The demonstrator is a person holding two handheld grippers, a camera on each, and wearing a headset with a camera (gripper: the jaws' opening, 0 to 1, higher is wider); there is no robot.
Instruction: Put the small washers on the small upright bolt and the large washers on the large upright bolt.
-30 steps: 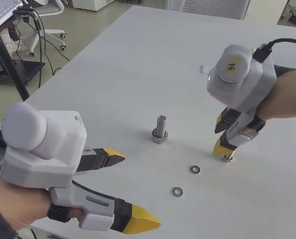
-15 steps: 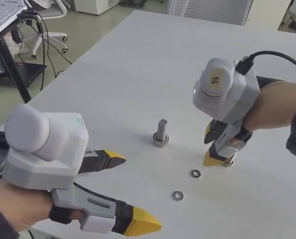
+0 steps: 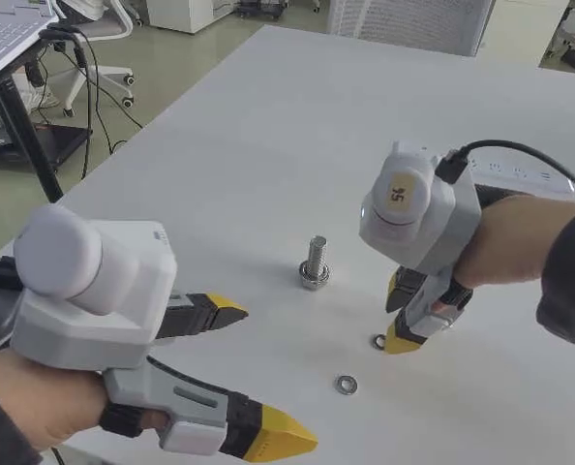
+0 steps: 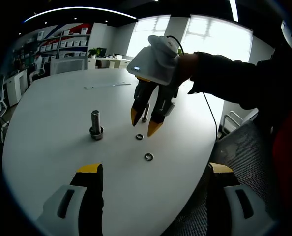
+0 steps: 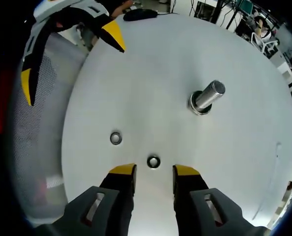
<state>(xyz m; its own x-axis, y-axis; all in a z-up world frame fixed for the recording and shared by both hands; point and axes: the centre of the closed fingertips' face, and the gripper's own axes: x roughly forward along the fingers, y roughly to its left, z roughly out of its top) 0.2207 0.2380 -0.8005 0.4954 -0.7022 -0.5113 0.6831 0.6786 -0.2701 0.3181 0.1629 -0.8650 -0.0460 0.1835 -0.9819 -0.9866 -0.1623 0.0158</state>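
The large bolt (image 3: pixel 314 262) stands upright mid-table, threads up; it is also in the left gripper view (image 4: pixel 96 126) and the right gripper view (image 5: pixel 206 96). Two small washers lie flat in front of it. My right gripper (image 3: pixel 397 315) points down, open a little, tips just above the nearer washer (image 3: pixel 378 341), which lies right ahead of its jaws (image 5: pixel 153 161). The other washer (image 3: pixel 346 385) (image 5: pixel 116 138) lies apart, nearer me. My left gripper (image 3: pixel 258 378) hovers low at the front left, open wide and holding nothing. The left gripper view has the right gripper (image 4: pixel 144 120) over both washers (image 4: pixel 139 136) (image 4: pixel 149 157).
A white power strip (image 3: pixel 520 174) lies on the table behind the right hand, its black cable running to the right gripper. The table's left edge (image 3: pixel 123 155) drops to a floor with a desk, a laptop (image 3: pixel 7 29) and chair legs.
My right gripper has moved left and toward me, from the small bolt to the nearer washer; the small bolt is now hidden behind it. The left gripper has hardly moved.
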